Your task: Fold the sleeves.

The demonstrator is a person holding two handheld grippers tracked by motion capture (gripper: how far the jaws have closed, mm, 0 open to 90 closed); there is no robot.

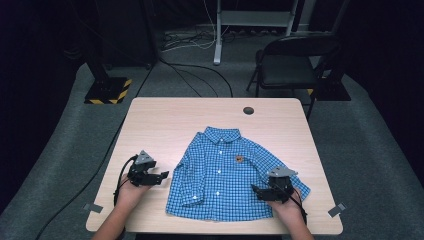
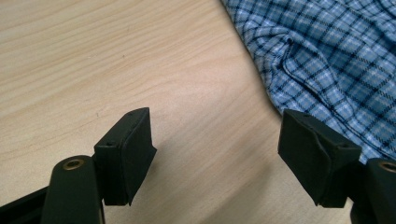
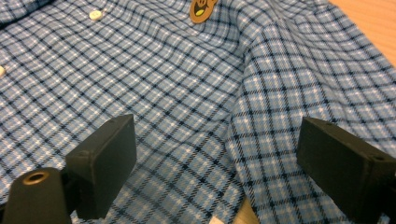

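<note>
Two open tongs (image 1: 165, 176) (image 1: 256, 190), shirt (image 1: 220, 170) hem partly covered

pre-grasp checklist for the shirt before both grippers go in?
1. Blue checked button-up shirt lies flat, front up, on the light wooden table: ok.
2. Left gripper jaws open, nothing between them: ok.
3. Left gripper lined up on fabric: not ok; in the left gripper view bare table sits between the jaws and the shirt's sleeve is off to one side.
4. Right gripper jaws open over the shirt, not pinching it: ok.
5. Right gripper placed at a sleeve seam: ok, the seam runs between its jaws.
6. Whether the right jaws touch the cloth: cannot tell.
</note>
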